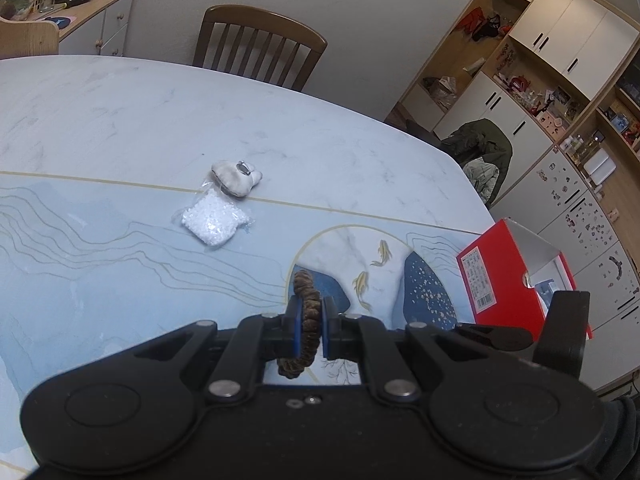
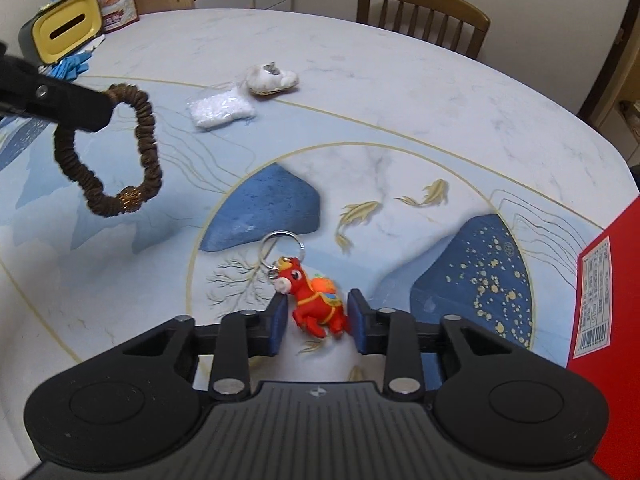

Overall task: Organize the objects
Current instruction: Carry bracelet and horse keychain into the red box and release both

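Right wrist view: a brown scrunchie is gripped by the left tongs; a red horse keychain is flanked by the parted right tongs.

On the table, the bead bag lies just before the plush keychain

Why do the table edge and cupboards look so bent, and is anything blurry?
Left wrist view: fisheye bends the cupboards and table edge; the scrunchie in the left tongs looks soft. Right wrist view: same bending, dark corners, soft even light, horse keychain sharp.
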